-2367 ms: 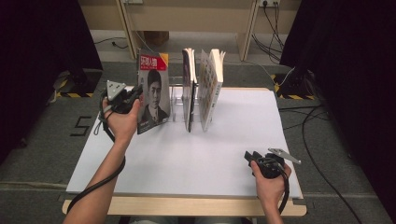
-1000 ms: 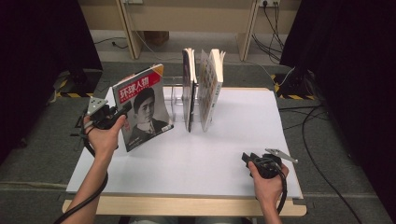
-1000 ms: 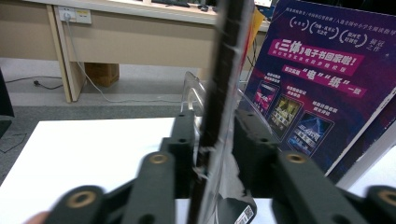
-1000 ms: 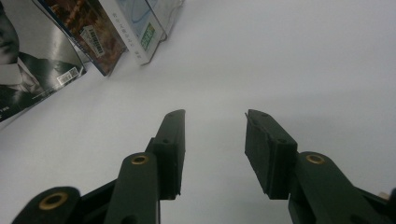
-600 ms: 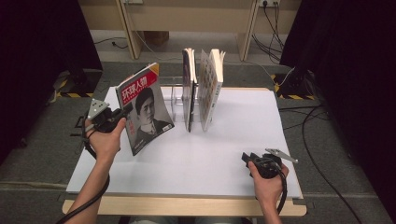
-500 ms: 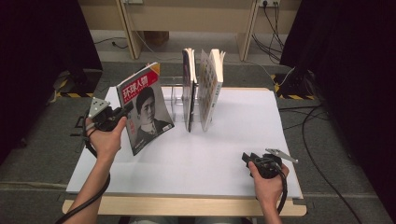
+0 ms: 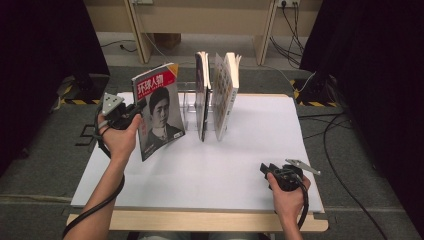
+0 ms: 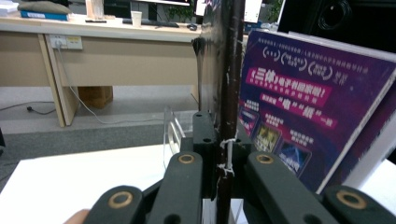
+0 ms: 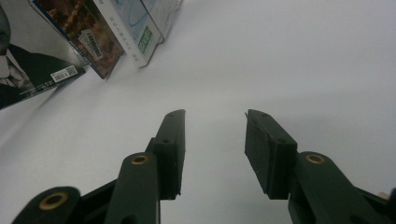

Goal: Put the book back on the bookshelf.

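Magazine [image 7: 159, 116]: tipped away from rack [image 7: 189, 102], then raised upright, left gripper [image 7: 134, 111] clamped on edge; right gripper [image 7: 266, 170] jaws apart, idle; keep it vertical when slotting.

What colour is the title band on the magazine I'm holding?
Red with white characters, atop the magazine cover; clearest in the high view.

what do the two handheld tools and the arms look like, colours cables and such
Both are black. The left tool and right tool each carry a grey three-cornered plate on top and trail a black cable. Brass-coloured rivets dot the jaw links in the gripper views. Forearms are bare, with no sleeves showing.
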Motion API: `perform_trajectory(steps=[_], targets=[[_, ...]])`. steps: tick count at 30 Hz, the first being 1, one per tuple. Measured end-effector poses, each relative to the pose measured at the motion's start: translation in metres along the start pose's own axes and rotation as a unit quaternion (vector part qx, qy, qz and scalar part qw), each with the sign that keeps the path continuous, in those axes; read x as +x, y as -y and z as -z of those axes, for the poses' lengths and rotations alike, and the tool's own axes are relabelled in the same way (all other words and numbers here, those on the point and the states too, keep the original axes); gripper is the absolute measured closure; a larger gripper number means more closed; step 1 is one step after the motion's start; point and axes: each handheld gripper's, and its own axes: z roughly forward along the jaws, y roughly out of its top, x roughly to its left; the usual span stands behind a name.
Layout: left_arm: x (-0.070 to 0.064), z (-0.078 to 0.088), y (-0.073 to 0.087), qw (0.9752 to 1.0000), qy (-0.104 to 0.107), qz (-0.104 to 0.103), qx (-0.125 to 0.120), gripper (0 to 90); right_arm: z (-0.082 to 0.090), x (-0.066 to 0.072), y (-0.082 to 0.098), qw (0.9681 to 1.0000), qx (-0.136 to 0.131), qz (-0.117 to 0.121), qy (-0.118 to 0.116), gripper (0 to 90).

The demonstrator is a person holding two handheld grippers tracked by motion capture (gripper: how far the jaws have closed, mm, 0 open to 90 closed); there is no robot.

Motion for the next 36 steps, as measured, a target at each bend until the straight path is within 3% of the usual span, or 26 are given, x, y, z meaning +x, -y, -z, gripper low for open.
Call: perform_trajectory(steps=[8,24,36], targets=[[-0.005,-0.008,-0.019,0.9999,-0.008,-0.004,-0.012,86.2,0.0,0.0,0.0,1.0,-0.001,0.003,0.001,58.9],[-0.012,-0.043,-0.026,0.9997,-0.02,-0.004,-0.012,86.2,0.0,-0.002,0.0,1.0,-0.002,-0.004,0.001,58.9],[-0.018,-0.066,-0.037,0.999,-0.027,-0.007,-0.034,86.1,0.0,-0.004,0.0,1.0,-0.001,-0.004,0.002,58.9]])
